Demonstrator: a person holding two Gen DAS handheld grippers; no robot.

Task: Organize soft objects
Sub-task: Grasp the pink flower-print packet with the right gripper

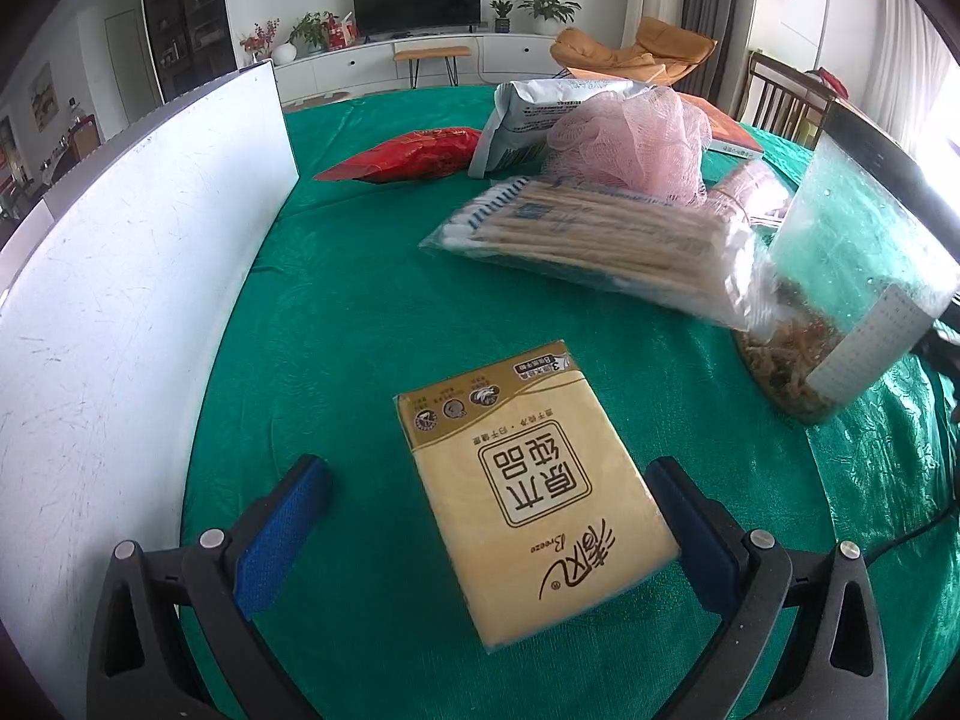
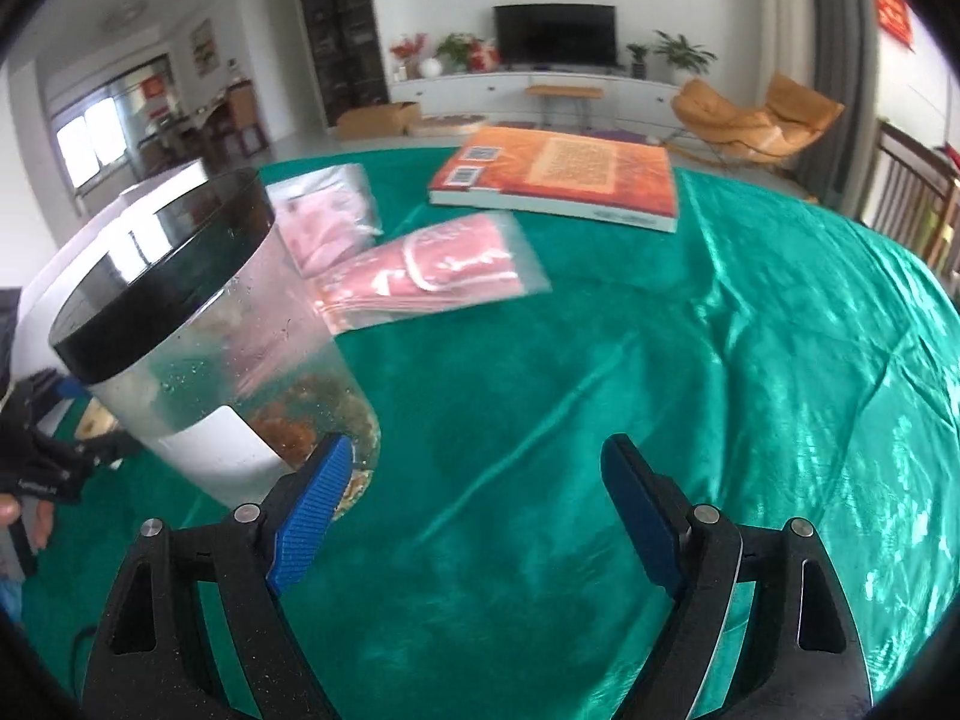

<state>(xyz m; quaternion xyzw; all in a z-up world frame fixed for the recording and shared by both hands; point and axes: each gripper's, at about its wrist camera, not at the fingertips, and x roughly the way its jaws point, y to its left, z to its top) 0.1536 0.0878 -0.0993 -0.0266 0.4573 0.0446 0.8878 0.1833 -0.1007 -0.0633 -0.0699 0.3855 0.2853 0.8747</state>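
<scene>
A yellow pack of paper tissues (image 1: 528,492) lies on the green tablecloth (image 1: 360,312) between the fingers of my left gripper (image 1: 486,471). The jaws stand wide; the right pad is at the pack's edge and the left pad is clear of it. Beyond lie a bag of cotton swabs (image 1: 600,240), a pink mesh bath pouf (image 1: 630,144), a grey-white pouch (image 1: 528,120) and a red packet (image 1: 414,153). My right gripper (image 2: 477,450) hovers open over bare cloth with nothing between its fingers. Two clear bags of pink cloth (image 2: 438,276) (image 2: 324,216) lie ahead of it.
A clear jar with a black lid (image 2: 198,324) stands just left of the right gripper, also seen as the jar (image 1: 852,300). An orange book (image 2: 564,174) lies at the far edge. A white board (image 1: 150,240) stands along the left. A gloved hand (image 2: 36,468) shows at left.
</scene>
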